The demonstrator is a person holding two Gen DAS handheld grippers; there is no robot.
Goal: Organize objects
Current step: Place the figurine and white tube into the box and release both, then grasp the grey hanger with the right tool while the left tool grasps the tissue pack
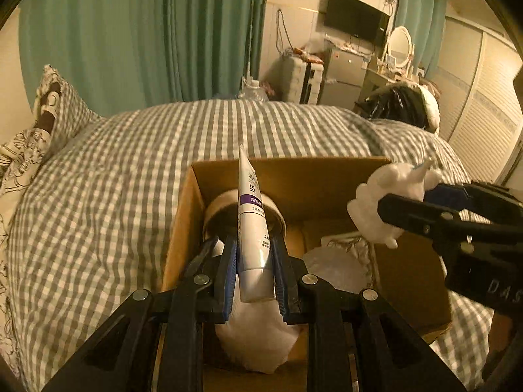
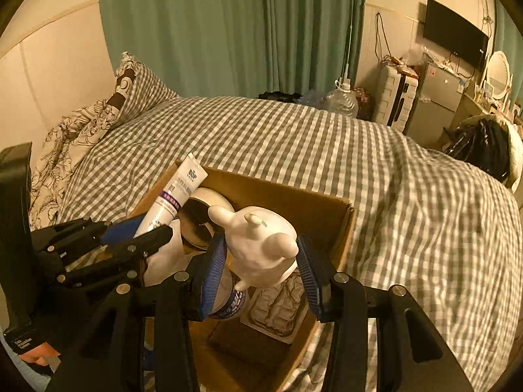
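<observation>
An open cardboard box (image 1: pixel 294 173) (image 2: pixel 294 202) sits on the checked bed. My left gripper (image 1: pixel 253 245) (image 2: pixel 143 232) is shut on a white toothpaste tube (image 1: pixel 251 215) (image 2: pixel 175 196), held upright over the box's left part. My right gripper (image 2: pixel 261 254) (image 1: pixel 402 209) is shut on a white toy figure (image 2: pixel 258 245) (image 1: pixel 389 196), held above the box's right part. Inside the box lie a roll of tape (image 1: pixel 225 205) (image 2: pixel 199 219), a white soft item (image 1: pixel 255 336), a jar with a blue label (image 2: pixel 228 300) and a flat patterned packet (image 2: pixel 278 303) (image 1: pixel 353 245).
The checked duvet (image 1: pixel 130 170) (image 2: pixel 392 196) surrounds the box. Pillows (image 1: pixel 39 124) (image 2: pixel 98 121) lie at the left. A black bag (image 1: pixel 398 104) (image 2: pixel 483 150) lies at the bed's far right. Beyond are a green curtain, a suitcase (image 2: pixel 395 98) and a water bottle (image 2: pixel 343 101).
</observation>
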